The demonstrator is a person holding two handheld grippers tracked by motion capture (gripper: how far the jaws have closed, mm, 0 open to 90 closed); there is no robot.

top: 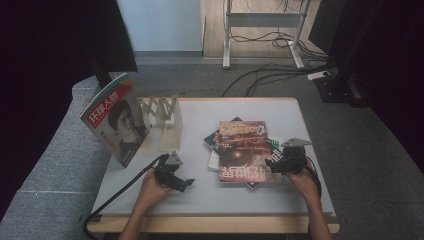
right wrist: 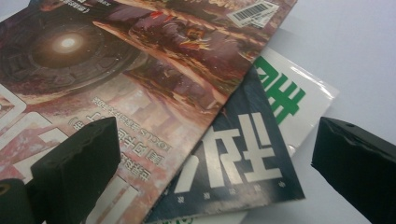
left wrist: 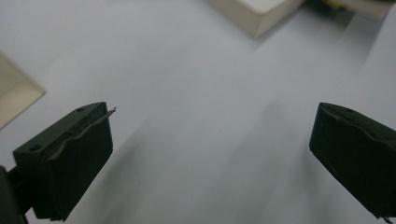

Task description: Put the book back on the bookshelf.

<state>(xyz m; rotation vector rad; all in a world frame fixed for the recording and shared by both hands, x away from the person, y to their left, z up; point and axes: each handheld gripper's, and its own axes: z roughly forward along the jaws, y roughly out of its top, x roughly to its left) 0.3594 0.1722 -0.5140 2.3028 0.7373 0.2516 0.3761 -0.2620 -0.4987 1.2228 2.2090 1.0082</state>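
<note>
On the table a pile of magazines lies at the right side, the top magazine over the others. The right gripper is at the pile's right near edge, and the left gripper is over the bare table to the left of the pile. Behind the left gripper stands a folding rack, and one magazine leans upright at its left end.

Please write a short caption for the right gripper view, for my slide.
Open right gripper poised over the corner of a stack of magazines on the white table.
</note>
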